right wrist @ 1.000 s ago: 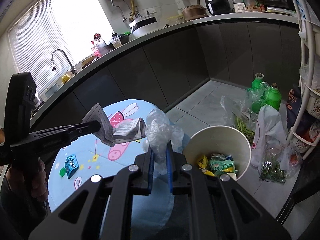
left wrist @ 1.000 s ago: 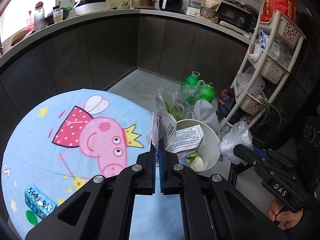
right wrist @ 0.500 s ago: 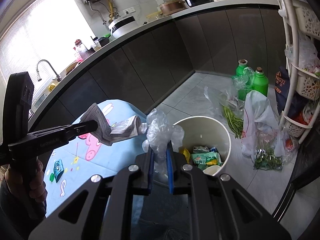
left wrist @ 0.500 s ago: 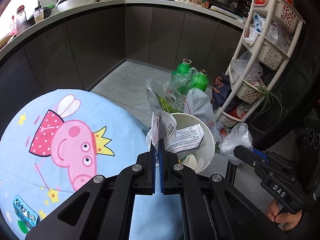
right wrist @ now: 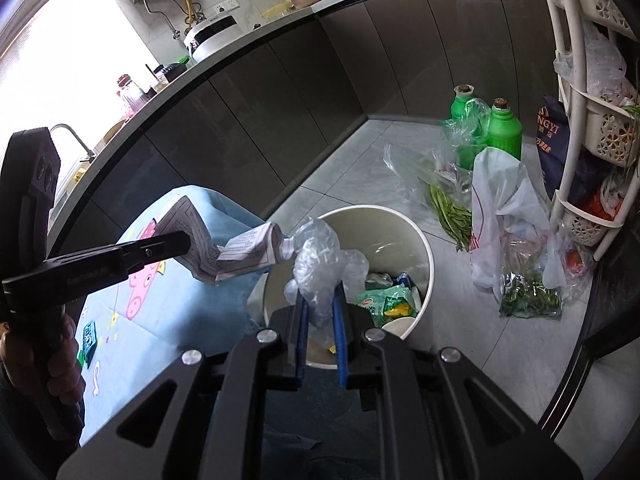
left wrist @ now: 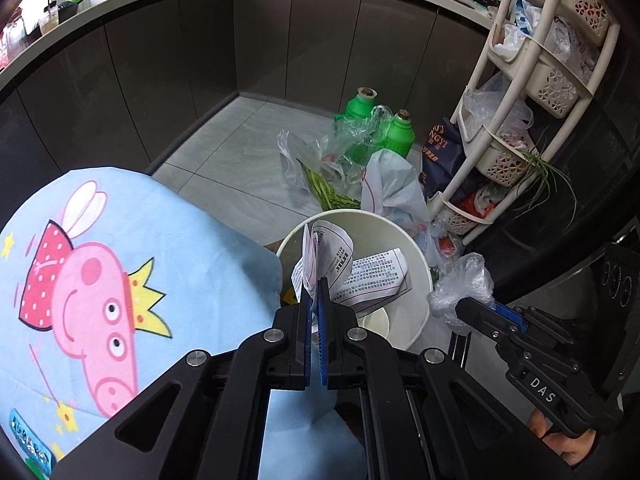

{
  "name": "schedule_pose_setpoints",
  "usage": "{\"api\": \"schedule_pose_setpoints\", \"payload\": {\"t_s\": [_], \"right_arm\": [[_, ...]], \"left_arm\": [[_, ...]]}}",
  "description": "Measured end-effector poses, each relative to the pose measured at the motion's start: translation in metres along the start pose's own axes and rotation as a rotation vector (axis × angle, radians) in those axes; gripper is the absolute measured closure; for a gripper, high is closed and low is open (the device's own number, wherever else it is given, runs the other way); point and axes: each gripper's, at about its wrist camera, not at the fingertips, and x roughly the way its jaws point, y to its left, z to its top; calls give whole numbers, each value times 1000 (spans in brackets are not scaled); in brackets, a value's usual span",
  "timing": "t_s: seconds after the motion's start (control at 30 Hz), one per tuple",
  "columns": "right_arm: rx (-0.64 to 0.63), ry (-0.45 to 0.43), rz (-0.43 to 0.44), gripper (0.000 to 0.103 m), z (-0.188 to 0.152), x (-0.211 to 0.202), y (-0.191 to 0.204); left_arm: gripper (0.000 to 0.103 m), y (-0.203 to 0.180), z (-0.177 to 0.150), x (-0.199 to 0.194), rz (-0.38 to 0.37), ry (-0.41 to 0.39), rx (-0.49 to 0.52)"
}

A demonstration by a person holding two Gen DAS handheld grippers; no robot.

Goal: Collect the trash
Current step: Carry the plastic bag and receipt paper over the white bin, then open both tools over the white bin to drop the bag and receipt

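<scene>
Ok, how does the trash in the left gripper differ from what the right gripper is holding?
The left gripper pinches printed paper, opaque white, creased and covered in text; the right gripper clamps a plastic bag, clear, wrinkled and unprinted. The paper is folded into flat sheets; the bag is bunched into a puffy wad. Both are crumpled trash held near the white bin.

both grippers have sunk toward the bin [right wrist: 416,240], which has grown larger and slid up to mid-frame; the tablecloth [left wrist: 160,240] slid left.
</scene>
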Motion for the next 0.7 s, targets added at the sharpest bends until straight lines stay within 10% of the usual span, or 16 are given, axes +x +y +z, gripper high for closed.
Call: {"api": "schedule_pose_setpoints", "payload": {"t_s": [0.27, 0.4, 0.6, 0.7], "right_arm": [[-34, 42, -32, 86, 6, 39, -12], [-125, 53, -70, 40, 6, 58, -9], [-214, 1, -79, 4, -2, 48, -7], [-242, 11, -65, 4, -7, 44, -3]], "left_arm": [[95, -8, 14, 22, -13, 10, 5], [37, -12, 18, 17, 30, -41, 18], [16, -3, 19, -1, 59, -111, 10], [9, 0, 16, -9, 93, -141, -4]]}}
